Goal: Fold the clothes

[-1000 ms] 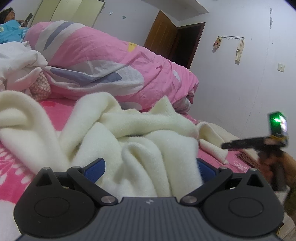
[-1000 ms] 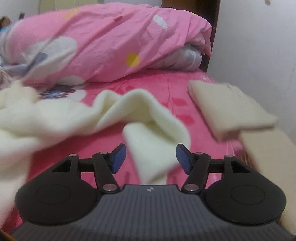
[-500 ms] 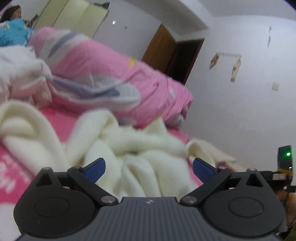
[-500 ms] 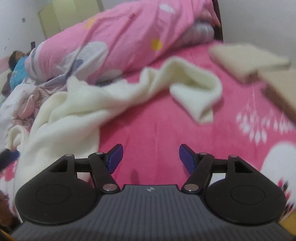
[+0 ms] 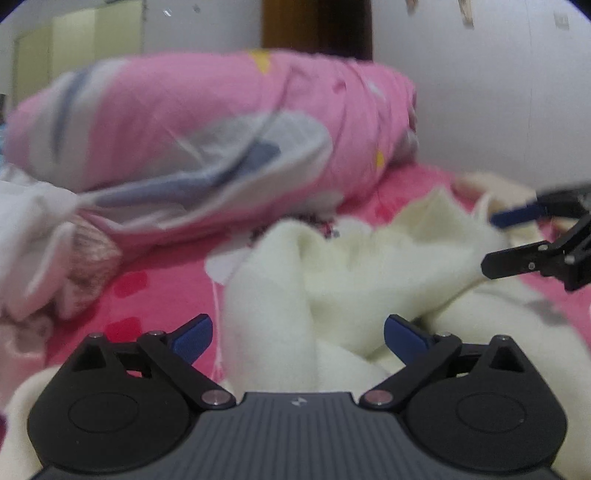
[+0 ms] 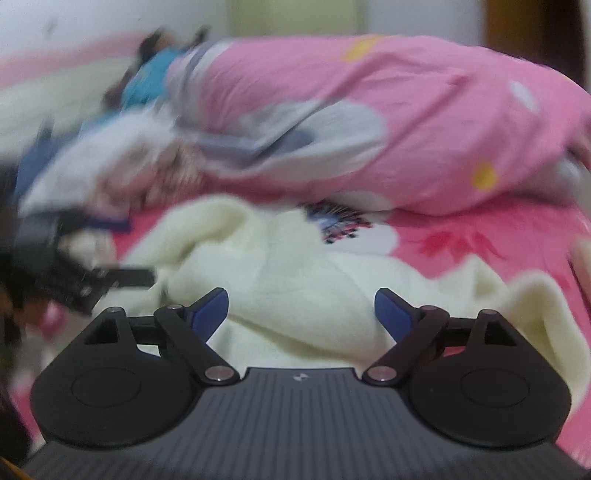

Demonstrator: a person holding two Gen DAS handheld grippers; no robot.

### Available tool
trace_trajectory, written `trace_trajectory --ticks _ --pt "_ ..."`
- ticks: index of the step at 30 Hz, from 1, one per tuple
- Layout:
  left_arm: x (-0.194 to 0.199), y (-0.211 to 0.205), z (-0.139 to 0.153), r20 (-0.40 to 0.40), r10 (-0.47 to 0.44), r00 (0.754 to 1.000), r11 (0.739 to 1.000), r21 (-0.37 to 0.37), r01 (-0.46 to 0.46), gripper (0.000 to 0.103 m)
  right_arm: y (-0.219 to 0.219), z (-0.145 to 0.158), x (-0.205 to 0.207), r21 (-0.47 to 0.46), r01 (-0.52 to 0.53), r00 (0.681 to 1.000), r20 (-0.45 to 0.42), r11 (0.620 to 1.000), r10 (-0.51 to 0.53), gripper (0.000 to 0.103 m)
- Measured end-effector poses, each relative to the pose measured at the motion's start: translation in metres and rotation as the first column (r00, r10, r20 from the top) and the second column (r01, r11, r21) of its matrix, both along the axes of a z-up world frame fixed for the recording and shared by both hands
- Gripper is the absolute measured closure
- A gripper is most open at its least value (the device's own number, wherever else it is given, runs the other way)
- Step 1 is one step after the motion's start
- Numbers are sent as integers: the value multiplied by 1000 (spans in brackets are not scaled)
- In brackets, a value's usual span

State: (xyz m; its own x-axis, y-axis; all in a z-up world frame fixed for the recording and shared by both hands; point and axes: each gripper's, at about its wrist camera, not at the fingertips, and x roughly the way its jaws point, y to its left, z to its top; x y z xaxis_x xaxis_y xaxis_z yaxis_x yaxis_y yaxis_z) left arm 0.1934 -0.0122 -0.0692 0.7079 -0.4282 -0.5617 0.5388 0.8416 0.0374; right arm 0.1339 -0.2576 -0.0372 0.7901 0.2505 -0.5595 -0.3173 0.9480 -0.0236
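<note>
**Mia:** What is closest to us?

**Ben:** The left gripper. Its two blue fingertips stand far apart, though they have just come in a tiny bit. A fold of the fluffy cream garment sits between them, but they do not squeeze it.

**Mia:** And the other claw?

**Ben:** The right gripper has just been opening, and its fingertips stand wide too. The cream garment lies under and between them. Nothing is pinched.

**Mia:** Where is the garment?

**Ben:** It lies all bunched up on the bright pink bedsheet, in front of both claws. From the left camera you can see the right gripper at the right edge, over the garment's far side.

**Mia:** What is behind it?

**Ben:** A big rolled pink quilt with grey and white shapes lies across the bed. To the left is a heap of white cloth, maybe more clothes; it is too blurry to tell. Farthest back are a white wall and a brown door.
</note>
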Motion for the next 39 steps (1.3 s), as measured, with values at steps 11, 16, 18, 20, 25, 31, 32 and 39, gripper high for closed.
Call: trace_trajectory --ticks 11,16,18,20,25,31,32,39 --pt "6 -1 -1 8 45 999 999 -21 -45 72 18 -3 33 -34 -42 997 -63 999 39 81" --pt "5 13 26 134 156 979 988 -27 -154 86 36 26 36 -144 -27 992 119 989 45 85" --pt "18 25 36 127 200 972 979 -74 -192 86 36 37 52 -146 -13 987 156 989 36 85" --pt "32 31 43 131 235 963 970 -89 -224 87 36 47 69 -143 6 981 191 990 22 86" --pt "60 35 45 188 320 929 947 -86 -309 86 41 48 120 -204 67 966 257 977 -12 86" --pt "90 32 8 143 382 913 923 -16 -384 86 50 0 172 -249 40 984 178 968 5 86" --pt "92 30 2 151 381 912 922 4 -386 86 52 -10 180 -260 40 987 162 965 2 86" --pt "123 18 -31 92 377 921 919 85 -385 85 50 -66 233 -266 90 996 35 960 -83 86"
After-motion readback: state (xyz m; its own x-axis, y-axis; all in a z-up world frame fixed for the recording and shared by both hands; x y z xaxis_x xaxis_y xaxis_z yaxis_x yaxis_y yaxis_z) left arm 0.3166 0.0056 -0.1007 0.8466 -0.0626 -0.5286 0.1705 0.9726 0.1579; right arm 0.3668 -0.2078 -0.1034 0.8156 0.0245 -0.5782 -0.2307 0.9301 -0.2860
